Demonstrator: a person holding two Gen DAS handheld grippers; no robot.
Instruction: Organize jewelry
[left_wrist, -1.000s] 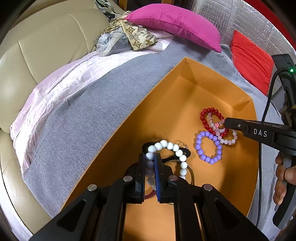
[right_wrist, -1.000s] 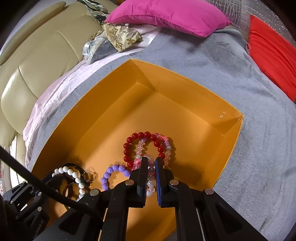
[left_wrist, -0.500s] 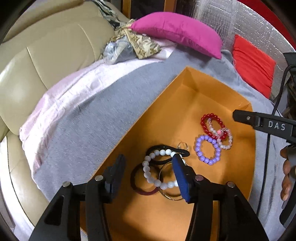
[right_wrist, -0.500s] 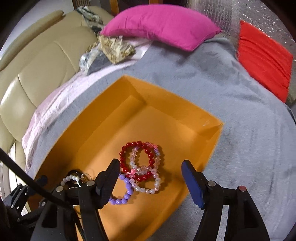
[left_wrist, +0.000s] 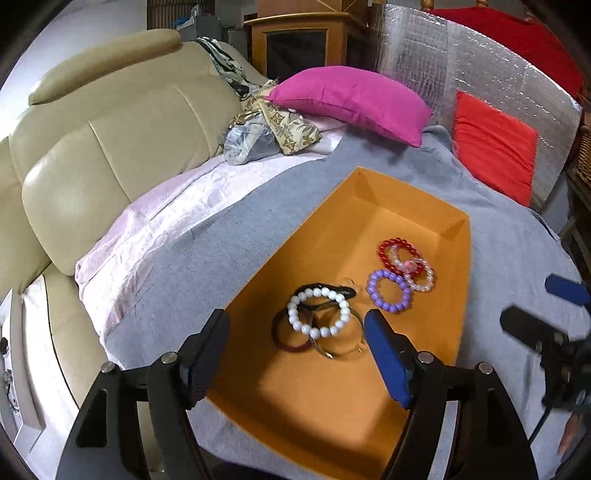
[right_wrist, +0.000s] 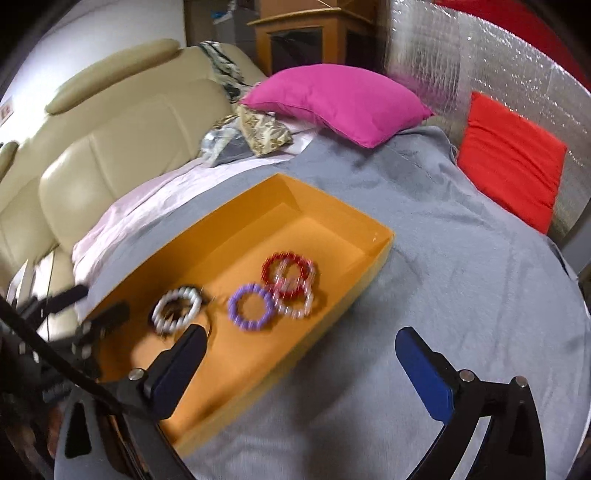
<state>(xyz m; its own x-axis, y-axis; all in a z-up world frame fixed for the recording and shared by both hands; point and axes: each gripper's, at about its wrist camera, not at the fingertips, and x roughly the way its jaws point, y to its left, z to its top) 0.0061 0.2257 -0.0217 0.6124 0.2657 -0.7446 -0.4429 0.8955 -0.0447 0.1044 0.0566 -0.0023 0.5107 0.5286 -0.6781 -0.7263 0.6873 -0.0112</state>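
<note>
An orange box (left_wrist: 332, 398) (right_wrist: 236, 380) lies on a grey blanket. Inside it a white bead bracelet (left_wrist: 318, 312) (right_wrist: 176, 309) lies on dark bands and a clear ring. Beside it lie a purple bead bracelet (left_wrist: 389, 291) (right_wrist: 251, 306), a red one (left_wrist: 397, 251) (right_wrist: 286, 271) and a pale pink one (left_wrist: 419, 275) (right_wrist: 295, 304), overlapping. My left gripper (left_wrist: 297, 334) is open and empty above the box's near end. My right gripper (right_wrist: 301, 341) is open and empty above the box's right edge.
A magenta pillow (left_wrist: 351, 99) and a red cushion (left_wrist: 495, 147) lie at the back of the grey blanket (right_wrist: 461, 280). A beige leather sofa (left_wrist: 92, 147) stands to the left, with crumpled cloth (left_wrist: 273, 129) behind the box.
Both grippers opened, letting go of the white and the pink bracelets into the box, then rose and pulled back. The right view is blurred from motion.
</note>
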